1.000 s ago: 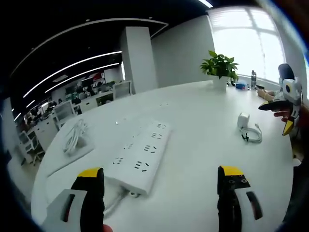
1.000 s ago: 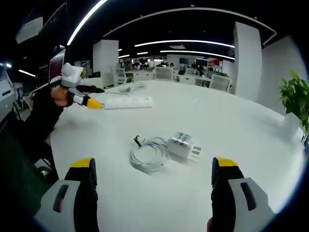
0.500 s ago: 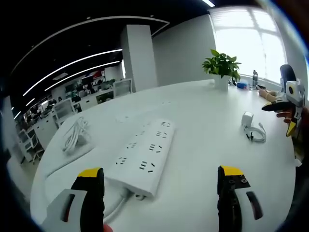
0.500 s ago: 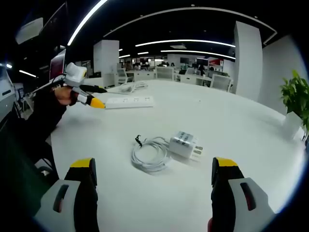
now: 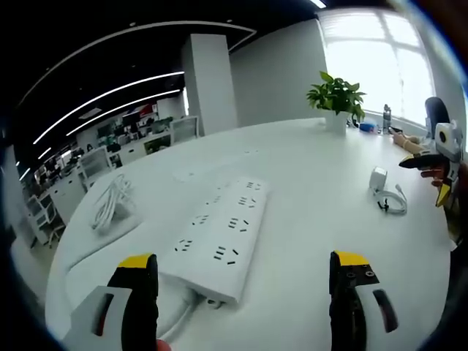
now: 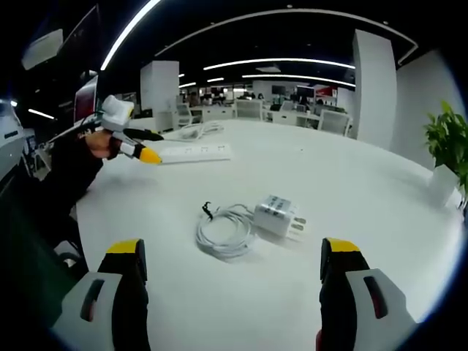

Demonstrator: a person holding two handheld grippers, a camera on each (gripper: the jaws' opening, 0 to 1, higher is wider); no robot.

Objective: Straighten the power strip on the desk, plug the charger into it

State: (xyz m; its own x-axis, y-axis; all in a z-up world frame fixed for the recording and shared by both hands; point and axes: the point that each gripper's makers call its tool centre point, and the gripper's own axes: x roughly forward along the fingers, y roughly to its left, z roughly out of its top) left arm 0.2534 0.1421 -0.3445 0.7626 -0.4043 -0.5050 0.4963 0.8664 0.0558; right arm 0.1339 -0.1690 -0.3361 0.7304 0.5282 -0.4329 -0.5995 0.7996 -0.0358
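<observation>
A long white power strip (image 5: 219, 234) lies slanted on the white desk (image 5: 314, 212), just ahead of my left gripper (image 5: 245, 281), which is open above its near end. The strip (image 6: 194, 153) is also far off in the right gripper view, beside the left gripper (image 6: 135, 143). A white charger (image 6: 278, 216) with its coiled white cable (image 6: 224, 232) lies flat in front of my right gripper (image 6: 230, 281), which is open and empty. In the left gripper view the charger (image 5: 378, 179) sits at the far right, close to the right gripper (image 5: 431, 172).
A coil of white cable (image 5: 110, 205) rests on a flat white sheet at the left. A potted green plant (image 5: 338, 99) stands at the desk's far edge, with small items and a bottle (image 5: 385, 118) near it. Office chairs and desks fill the background.
The left gripper's view has edged closer to the power strip, which now looks slightly larger and nearer. The right gripper's view has hardly shifted. Both grippers stay open.
</observation>
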